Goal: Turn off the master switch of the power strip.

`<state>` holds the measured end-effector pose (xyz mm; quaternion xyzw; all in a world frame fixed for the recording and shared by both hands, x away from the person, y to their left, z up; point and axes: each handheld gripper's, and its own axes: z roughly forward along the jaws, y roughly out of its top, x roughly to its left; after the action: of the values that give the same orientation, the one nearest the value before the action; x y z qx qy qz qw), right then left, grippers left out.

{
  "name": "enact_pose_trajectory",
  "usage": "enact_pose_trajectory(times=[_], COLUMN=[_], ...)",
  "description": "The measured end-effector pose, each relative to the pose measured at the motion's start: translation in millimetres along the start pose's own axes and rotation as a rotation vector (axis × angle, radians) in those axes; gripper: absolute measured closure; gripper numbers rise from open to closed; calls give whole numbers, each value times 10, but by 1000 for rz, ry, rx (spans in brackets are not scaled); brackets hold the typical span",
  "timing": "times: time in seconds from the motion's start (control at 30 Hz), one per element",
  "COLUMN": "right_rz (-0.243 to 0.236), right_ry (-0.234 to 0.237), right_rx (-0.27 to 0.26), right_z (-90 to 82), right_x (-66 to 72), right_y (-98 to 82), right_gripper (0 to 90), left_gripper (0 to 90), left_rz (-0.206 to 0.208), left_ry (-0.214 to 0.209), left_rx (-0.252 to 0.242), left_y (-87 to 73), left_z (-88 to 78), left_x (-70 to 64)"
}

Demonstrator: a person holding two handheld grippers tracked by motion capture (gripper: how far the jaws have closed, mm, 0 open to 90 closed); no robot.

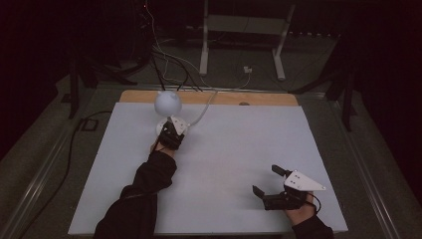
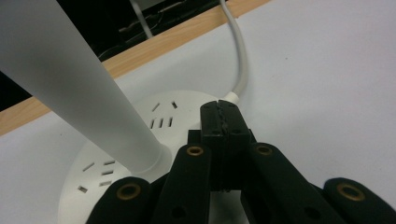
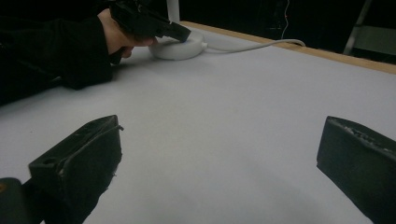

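Black fingers (image 3: 359, 163) of the right gripper (image 1: 268, 182) sit nearest, spread wide and empty, hovering low over bare white bench (image 1: 239, 149), well apart from the lamp (image 1: 168, 112), with open room all round them. At the lamp, near the bench's far wooden edge (image 1: 268, 98), the left gripper (image 1: 171, 133) has its fingers (image 2: 223, 122) clenched together above the round slotted base (image 2: 116, 158); whether they touch it is hard to tell. A white cord (image 2: 240, 56) runs from the base over that far edge. The lamp's globe (image 1: 167, 102) hides part of the base from above.
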<state>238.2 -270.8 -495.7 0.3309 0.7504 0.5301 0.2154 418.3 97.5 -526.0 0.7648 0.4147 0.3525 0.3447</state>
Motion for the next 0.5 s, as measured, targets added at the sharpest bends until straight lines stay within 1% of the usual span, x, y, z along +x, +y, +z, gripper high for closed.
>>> enact_pose_trajectory(times=[0.07, 0.13, 0.23, 0.3, 0.43, 0.47, 0.5], right_rz=[1, 2, 1, 0, -2, -1, -2], right_ry=[1, 1, 2, 3, 2, 3, 3], right_rx=[0, 2, 4, 3, 3, 3, 4], right_z=[0, 3, 6, 7, 9, 10, 11], right_x=[0, 1, 4, 6, 9, 9, 9], right_y=[0, -1, -1, -2, -2, -2, -3], right_gripper=[0, 0, 0, 0, 0, 0, 0], left_gripper=[900, 900, 900, 900, 900, 900, 900], left_rz=[11, 0, 18, 11, 36, 26, 34], left_ry=[8, 0, 8, 4, 23, 20, 25], left_rx=[6, 11, 13, 13, 22, 30, 36], left_y=[0, 6, 8, 6, 20, 32, 45], left_z=[3, 4, 4, 5, 9, 14, 23], left_x=[7, 22, 8, 15, -15, -10, -18])
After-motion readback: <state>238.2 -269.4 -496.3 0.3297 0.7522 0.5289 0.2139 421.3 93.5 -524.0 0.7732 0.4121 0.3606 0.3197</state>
